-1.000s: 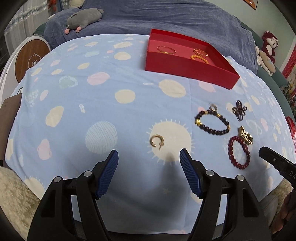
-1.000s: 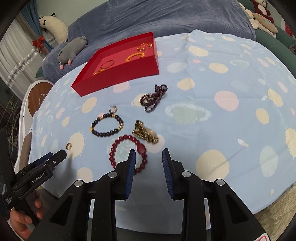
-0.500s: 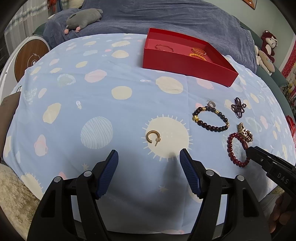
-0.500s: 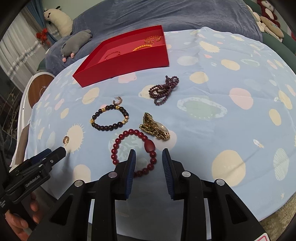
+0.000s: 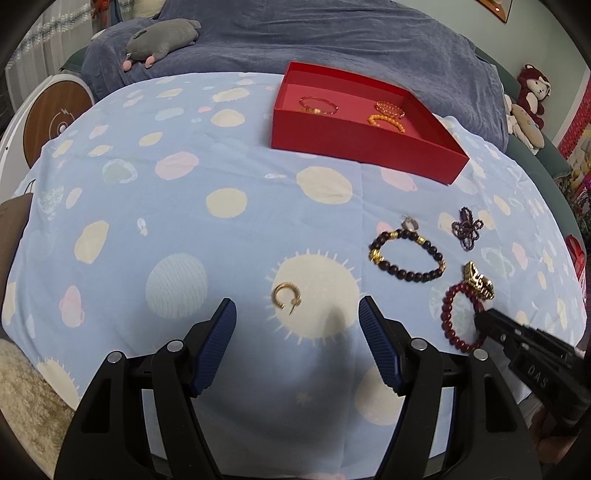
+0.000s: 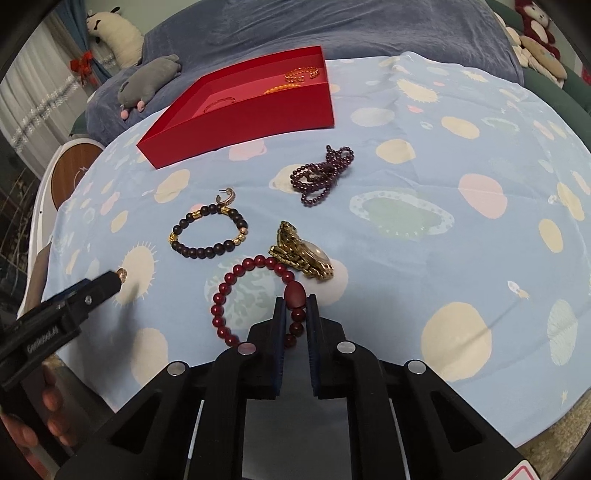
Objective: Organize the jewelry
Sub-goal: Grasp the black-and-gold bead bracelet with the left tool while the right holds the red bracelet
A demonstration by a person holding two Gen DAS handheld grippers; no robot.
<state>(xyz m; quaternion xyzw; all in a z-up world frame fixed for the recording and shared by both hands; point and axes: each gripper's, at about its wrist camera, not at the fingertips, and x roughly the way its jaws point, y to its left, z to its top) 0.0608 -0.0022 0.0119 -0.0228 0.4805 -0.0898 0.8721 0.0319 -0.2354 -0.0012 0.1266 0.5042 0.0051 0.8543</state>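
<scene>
A pale blue cloth (image 5: 177, 206) printed with planets and suns is spread flat. Behind it, a grey plush toy (image 5: 162, 37) is laid on a blue-grey blanket (image 5: 332, 33).

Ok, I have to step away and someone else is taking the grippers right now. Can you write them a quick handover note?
Right gripper: closed on the red bead bracelet, which lies on the blue cloth, not lifted.
Left gripper: open, empty, just short of the gold hoop earring.
Done: three bracelets lie in the red tray.
Left on the cloth: dark bead bracelet, second hoop earring touching it, gold watch against the red bracelet, purple bead strand.
Next, probably: carry the red bracelet to the tray.
</scene>
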